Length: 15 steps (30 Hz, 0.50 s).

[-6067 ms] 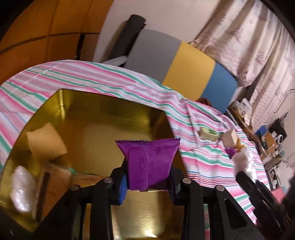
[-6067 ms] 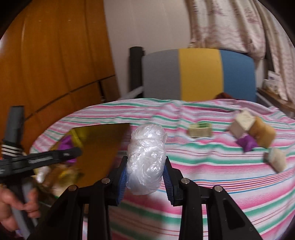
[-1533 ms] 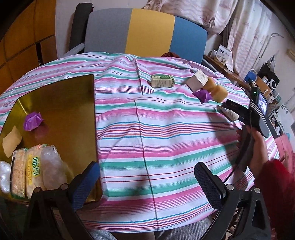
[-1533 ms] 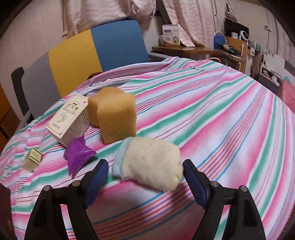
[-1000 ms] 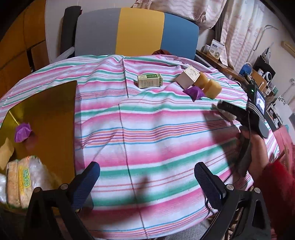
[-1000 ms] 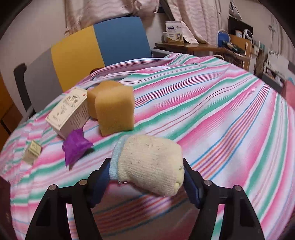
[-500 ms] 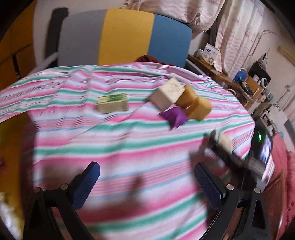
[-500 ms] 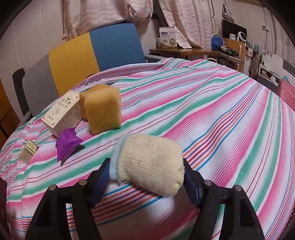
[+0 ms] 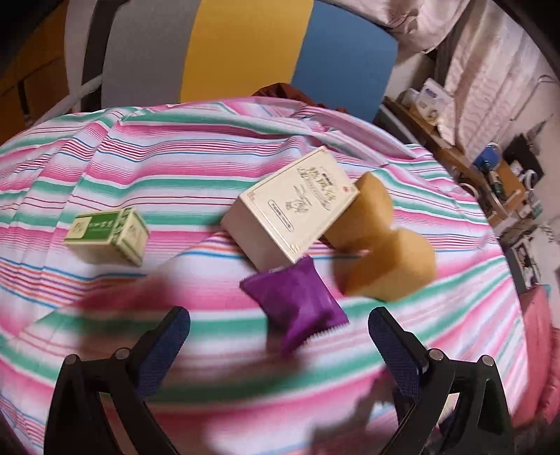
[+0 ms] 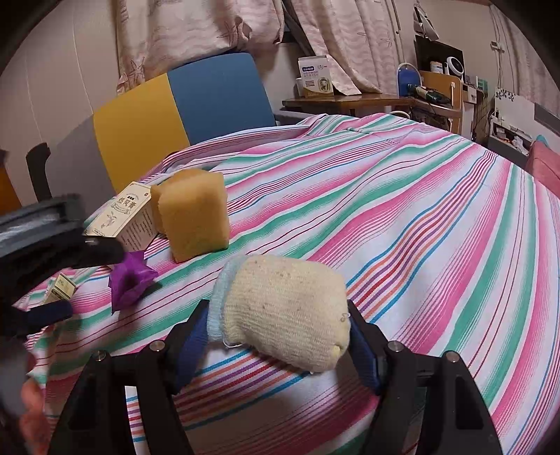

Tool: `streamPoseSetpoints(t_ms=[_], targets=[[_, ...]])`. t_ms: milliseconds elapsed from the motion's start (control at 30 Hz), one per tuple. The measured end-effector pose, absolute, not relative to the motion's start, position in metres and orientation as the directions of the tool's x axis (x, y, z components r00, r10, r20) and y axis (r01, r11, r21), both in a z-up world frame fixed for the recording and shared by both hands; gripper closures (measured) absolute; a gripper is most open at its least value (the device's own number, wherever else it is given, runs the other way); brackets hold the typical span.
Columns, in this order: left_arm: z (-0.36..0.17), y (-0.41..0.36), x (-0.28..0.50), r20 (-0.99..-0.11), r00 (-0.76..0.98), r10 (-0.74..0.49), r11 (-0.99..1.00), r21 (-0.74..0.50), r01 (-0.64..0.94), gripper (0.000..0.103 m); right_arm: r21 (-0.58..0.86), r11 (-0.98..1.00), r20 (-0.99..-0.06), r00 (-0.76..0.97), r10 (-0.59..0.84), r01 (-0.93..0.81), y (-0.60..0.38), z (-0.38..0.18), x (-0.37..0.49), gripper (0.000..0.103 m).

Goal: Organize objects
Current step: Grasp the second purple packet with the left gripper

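My right gripper (image 10: 280,332) is shut on a cream knitted sock roll (image 10: 283,311) and holds it just above the striped tablecloth (image 10: 402,217). My left gripper (image 9: 278,336) is open and empty, close above a purple packet (image 9: 297,302), which lies just ahead of its fingers. The packet also shows in the right wrist view (image 10: 129,278). Behind it lie a cream box (image 9: 294,206), two yellow sponges (image 9: 388,262) and a small green box (image 9: 108,234). The left gripper's body (image 10: 52,241) shows at the left of the right wrist view.
A grey, yellow and blue chair back (image 9: 224,52) stands behind the table. A cluttered wooden desk (image 10: 367,101) and curtains (image 10: 217,24) are at the right rear. The table edge drops off at the right (image 9: 507,297).
My left gripper has swept right and forward from the gold tray side to the purple packet, still open. My right gripper closed on the sock roll and lifted it slightly.
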<state>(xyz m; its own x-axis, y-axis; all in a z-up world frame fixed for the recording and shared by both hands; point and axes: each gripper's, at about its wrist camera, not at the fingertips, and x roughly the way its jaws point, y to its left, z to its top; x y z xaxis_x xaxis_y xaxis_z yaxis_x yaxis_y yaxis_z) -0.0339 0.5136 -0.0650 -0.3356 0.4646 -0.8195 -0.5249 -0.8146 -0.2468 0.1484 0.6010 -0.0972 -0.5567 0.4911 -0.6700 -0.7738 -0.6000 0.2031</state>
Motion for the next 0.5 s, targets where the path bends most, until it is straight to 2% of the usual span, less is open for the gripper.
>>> streamPoseSetpoints(t_ms=[167,233,300,333,500], targets=[[-0.083,0.524,-0.047,-0.819,-0.326,0.472,-0.809,-0.256,-0.529,0.013,0.210,-0.599,-0.667,-0.561,0.490,-0.773,0.602,-0.098,0.149,0.029],[-0.083,0.524,-0.043,-0.801,-0.340,0.494,-0.773,-0.225,-0.594,0.035,0.216,-0.598,-0.666,-0.564,0.489,-0.772,0.601,-0.099,0.148,0.029],[-0.085,0.520,-0.041,-0.792,-0.360,0.493,-0.755,-0.184,-0.629,0.049,0.218,-0.598,-0.664,-0.566,0.488,-0.772,0.602,-0.099,0.148,0.029],[-0.085,0.518,-0.042,-0.785,-0.364,0.501,-0.752,-0.186,-0.632,0.052,0.219,-0.597,-0.664,-0.566,0.488,-0.772,0.602,-0.099,0.149,0.029],[-0.087,0.499,-0.040,-0.748,-0.368,0.553,-0.712,-0.193,-0.676,0.055,0.218,-0.597,-0.664,-0.566,0.489,-0.772,0.602,-0.099,0.149,0.029]])
